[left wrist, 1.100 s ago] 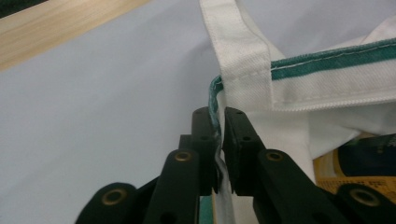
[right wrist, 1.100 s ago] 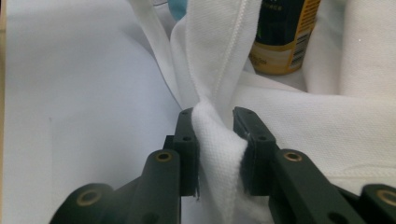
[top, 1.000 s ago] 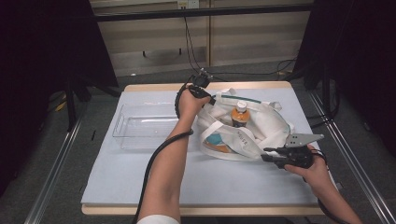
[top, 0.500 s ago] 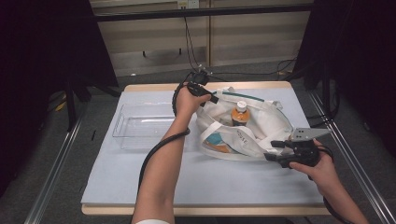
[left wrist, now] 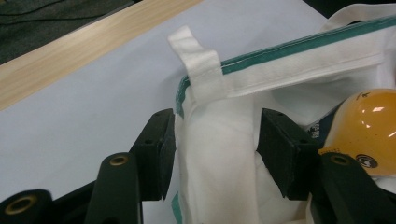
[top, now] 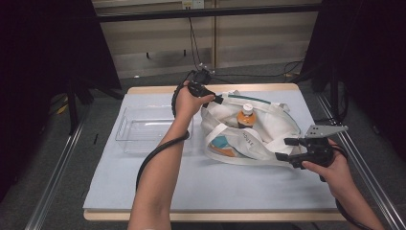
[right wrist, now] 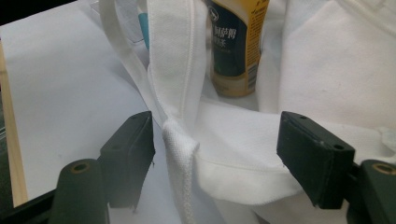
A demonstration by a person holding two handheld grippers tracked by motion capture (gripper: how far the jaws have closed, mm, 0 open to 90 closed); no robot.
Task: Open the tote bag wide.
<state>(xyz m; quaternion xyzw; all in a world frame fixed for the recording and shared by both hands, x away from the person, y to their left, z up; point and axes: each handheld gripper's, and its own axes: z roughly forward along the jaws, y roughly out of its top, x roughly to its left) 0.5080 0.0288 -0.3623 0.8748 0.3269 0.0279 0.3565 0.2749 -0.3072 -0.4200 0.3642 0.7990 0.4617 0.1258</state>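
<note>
A white tote bag (top: pixel 268 132) with a green-trimmed rim lies slumped on the table, and an orange-capped bottle (top: pixel 246 115) stands inside it. My left gripper (top: pixel 218 99) is at the bag's far left rim. Its jaws (left wrist: pixel 217 140) have just been opening, and the bag cloth (left wrist: pixel 299 60) sits loosely between them beside the bottle (left wrist: pixel 369 126). My right gripper (top: pixel 285 149) is at the near right rim. Its jaws (right wrist: pixel 217 154) have also just been opening and stand wide, with a strap and rim fold (right wrist: pixel 180 154) slack between them. The bottle's label (right wrist: pixel 236 42) shows beyond.
A clear plastic tray (top: pixel 143 129) sits left of the bag on the pale mat (top: pixel 215 187). A teal and orange item (top: pixel 221 143) lies inside the bag. The wooden table edge (top: pixel 158 89) runs along the back, with metal rails at both sides.
Both grippers' jaws have widened around the bag cloth, and both hands have lifted a little. The bag has stayed in place with the bottle inside.
</note>
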